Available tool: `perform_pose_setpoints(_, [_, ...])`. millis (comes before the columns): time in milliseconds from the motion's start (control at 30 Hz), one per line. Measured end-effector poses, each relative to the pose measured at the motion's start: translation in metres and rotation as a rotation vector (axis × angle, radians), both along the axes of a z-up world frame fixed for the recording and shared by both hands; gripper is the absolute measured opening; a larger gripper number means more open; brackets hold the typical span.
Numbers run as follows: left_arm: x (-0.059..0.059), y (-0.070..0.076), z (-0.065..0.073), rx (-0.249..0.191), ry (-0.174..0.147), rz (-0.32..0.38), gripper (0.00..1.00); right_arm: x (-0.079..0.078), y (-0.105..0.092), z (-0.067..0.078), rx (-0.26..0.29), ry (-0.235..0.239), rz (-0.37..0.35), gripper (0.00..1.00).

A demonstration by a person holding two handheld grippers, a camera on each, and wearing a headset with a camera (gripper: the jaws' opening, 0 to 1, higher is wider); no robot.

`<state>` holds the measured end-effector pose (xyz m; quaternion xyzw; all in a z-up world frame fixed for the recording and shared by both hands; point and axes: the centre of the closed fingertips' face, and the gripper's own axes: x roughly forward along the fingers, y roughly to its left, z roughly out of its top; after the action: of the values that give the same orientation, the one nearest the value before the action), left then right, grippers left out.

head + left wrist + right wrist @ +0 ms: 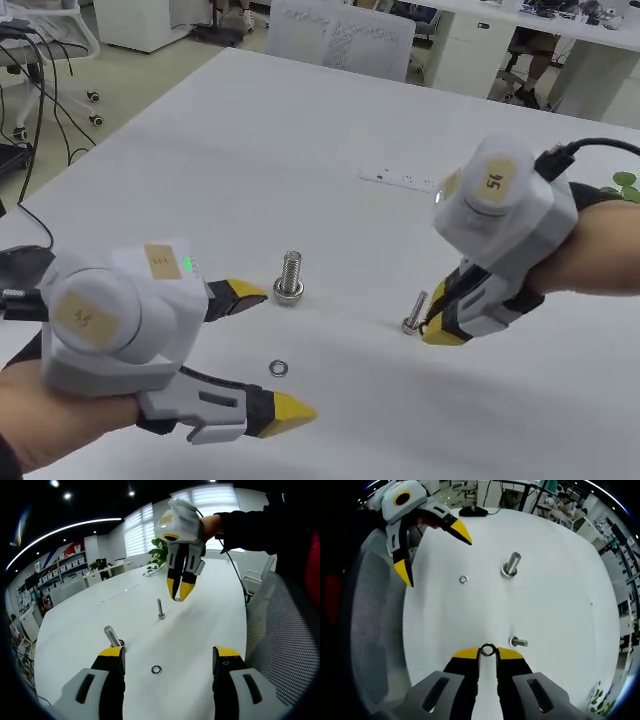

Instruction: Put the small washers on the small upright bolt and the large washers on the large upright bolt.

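Head view: my left gripper [270, 350] gapes wide over the table [300, 150], with a loose washer [278, 368] lying between its tips and the large bolt [290, 278] upright just beyond; my right gripper [440, 335] hangs beside the small bolt [414, 314]. Left gripper view: the small bolt stands upright, apart from the right tips. Right gripper view settles what the head view blurs: my right jaws pinch a second washer [488, 650]

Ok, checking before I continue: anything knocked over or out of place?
Nothing stands out: large bolt and small bolt stand upright, a loose washer lies flat on the table, the right gripper pinches a second washer.
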<state>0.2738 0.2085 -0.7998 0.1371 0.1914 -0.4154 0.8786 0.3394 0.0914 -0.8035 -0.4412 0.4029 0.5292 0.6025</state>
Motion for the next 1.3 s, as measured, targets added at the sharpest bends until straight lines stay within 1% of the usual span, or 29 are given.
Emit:
perform_pose_setpoints(167, [0.0,0.0,0.0,0.003,0.002,-0.001,0.7,0.013,-0.003,0.008,0.007,-0.025,-0.013,0.13])
perform_pose_setpoints(300, [0.001,-0.001,-0.001,0.003,0.005,-0.002,0.7,0.022,-0.005,0.011,0.008,-0.04,-0.022,0.13])
perform_pose_setpoints(567, [0.002,-0.001,-0.002,0.002,0.008,0.0,0.7,0.034,-0.003,0.008,-0.01,-0.063,-0.015,0.13])
perform_pose_setpoints(667, [0.002,0.0,-0.003,0.003,0.011,0.003,0.7,0.037,0.0,0.006,-0.007,-0.061,-0.013,0.13])
perform_pose_setpoints(733, [0.002,0.001,-0.003,0.003,0.012,0.004,0.7,0.043,0.0,0.003,-0.007,-0.06,-0.014,0.13])
perform_pose_setpoints(967, [0.001,0.001,-0.005,0.002,0.015,0.007,0.7,0.044,0.002,-0.003,-0.015,-0.054,-0.006,0.13])
perform_pose_setpoints(1100, [0.001,0.002,-0.006,0.002,0.018,0.01,0.7,0.049,0.001,-0.008,-0.018,-0.047,-0.007,0.13])
perform_pose_setpoints(1300, [0.0,0.003,-0.007,0.0,0.021,0.016,0.7,0.049,0.001,-0.012,-0.024,-0.038,-0.004,0.13])
